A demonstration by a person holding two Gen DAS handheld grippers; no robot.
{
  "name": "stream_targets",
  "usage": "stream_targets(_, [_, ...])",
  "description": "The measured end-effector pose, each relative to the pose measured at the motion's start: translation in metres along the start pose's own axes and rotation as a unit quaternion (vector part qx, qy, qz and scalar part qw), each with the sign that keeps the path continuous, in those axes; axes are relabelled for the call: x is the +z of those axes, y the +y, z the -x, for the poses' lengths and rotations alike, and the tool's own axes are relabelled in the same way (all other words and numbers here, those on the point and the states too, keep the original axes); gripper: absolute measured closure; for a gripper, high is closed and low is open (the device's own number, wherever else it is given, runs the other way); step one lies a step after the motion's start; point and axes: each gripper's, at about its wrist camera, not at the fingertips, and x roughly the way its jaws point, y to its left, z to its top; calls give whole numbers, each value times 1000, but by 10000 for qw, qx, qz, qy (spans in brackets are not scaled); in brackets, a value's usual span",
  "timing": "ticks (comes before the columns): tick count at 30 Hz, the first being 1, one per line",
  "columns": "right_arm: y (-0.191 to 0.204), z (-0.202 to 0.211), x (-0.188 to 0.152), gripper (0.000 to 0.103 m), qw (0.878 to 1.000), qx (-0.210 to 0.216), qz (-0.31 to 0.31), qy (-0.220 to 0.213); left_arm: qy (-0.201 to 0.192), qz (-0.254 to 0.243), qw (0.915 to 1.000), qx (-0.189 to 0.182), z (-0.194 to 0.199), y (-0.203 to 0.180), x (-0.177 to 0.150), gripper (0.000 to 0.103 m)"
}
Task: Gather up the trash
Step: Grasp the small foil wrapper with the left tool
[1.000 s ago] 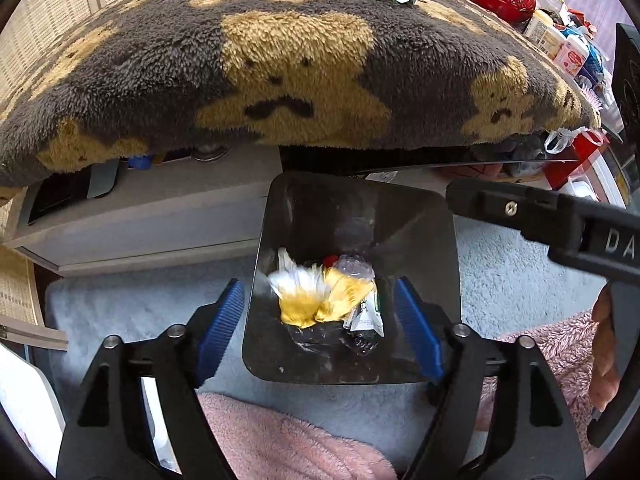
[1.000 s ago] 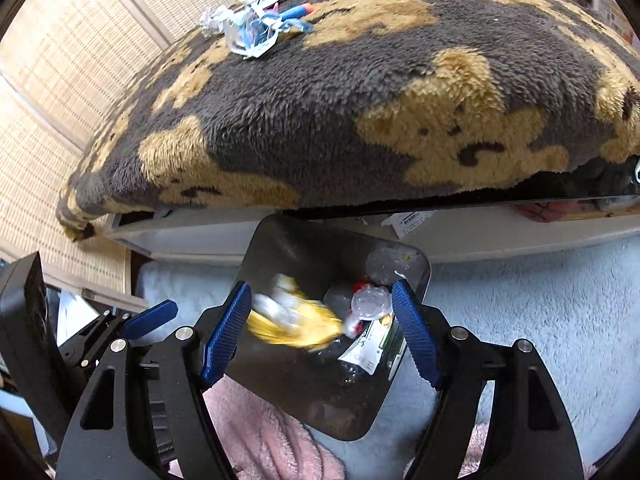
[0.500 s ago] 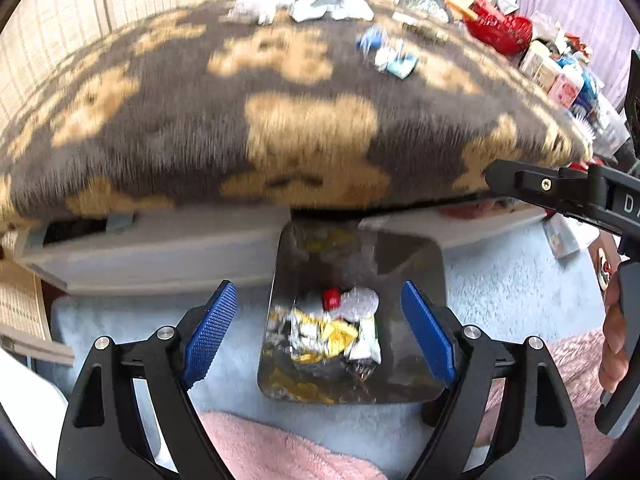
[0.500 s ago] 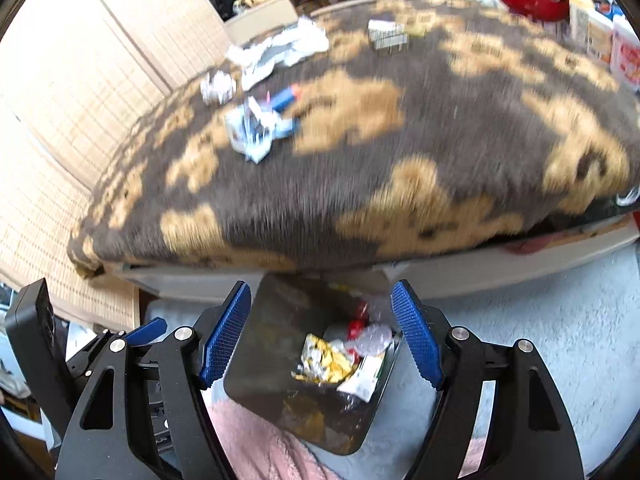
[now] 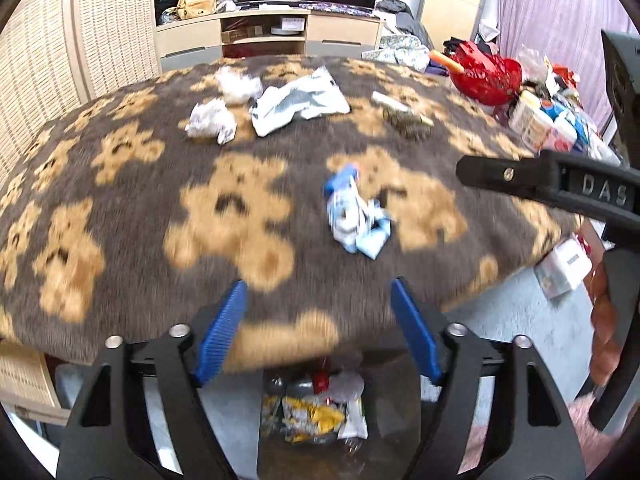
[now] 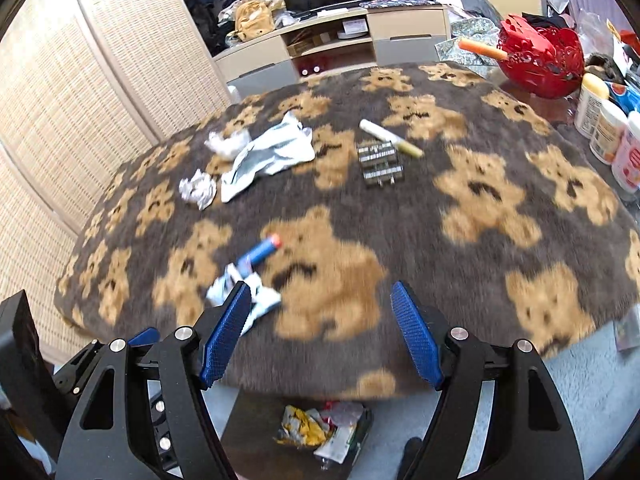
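Note:
Both grippers are open and empty, raised over the near edge of a table covered by a brown bear-print blanket point(image 5: 120, 208). My left gripper point(image 5: 318, 334) is short of a crumpled blue-and-white wrapper point(image 5: 354, 216); in the right wrist view the same wrapper point(image 6: 256, 276) lies just past my right gripper's point(image 6: 320, 332) left pad. Farther back lie a crumpled white paper ball point(image 5: 212, 122), a white plastic bag point(image 5: 298, 102), a silver blister pack point(image 6: 378, 164) and a white stick point(image 6: 390, 138). A dark bin point(image 5: 384, 440) with wrappers stands on the floor below.
A red basket point(image 6: 540, 60) and several bottles point(image 6: 604, 120) crowd the table's right end. A wicker screen point(image 6: 80, 92) stands left, a TV cabinet point(image 5: 272, 36) behind. Grey carpet point(image 6: 592, 396) lies at right. The right gripper's arm point(image 5: 560, 186) crosses the left wrist view.
Both grippers have risen from just over the bin to above the table's edge. The blanket top and its trash have come into view, and the bin has dropped to the bottom of both views.

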Motion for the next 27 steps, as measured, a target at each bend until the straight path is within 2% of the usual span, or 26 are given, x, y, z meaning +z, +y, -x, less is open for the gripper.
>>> stream_targets(8, [-1,-24,19,30,9998,41,-152,79,86,-96,9998,-121,-32,-6,30,50])
stream_targets(11, [2,-31,21,31,9999,27,-115,112,191,-100,9995,-232,-43,-6,34,70])
stream_targets(12, [3,-33,22,31,9999,27,-103,130,219,-101,9993,-289,-45,-6,35,84])
stream_targets(13, [6,-36,23,32,9998,29,-82,156,228,-131,9991,-332,-46,-5,36,92])
stream_targets(19, [22,-51,25,41,9996,129,44,259,118,-220,9996,-96,-32,9,34,98])
stream_targets(23, [43,-66,23,63,9983,262,244,454,85,-75,9998,182,-25,36,31,98])
stream_targets(24, [47,-70,22,65,9980,285,268,500,86,-19,9997,230,-24,43,31,98])
stream_targets(27, [56,-82,18,65,9971,311,270,632,87,106,9994,312,-21,61,29,98])
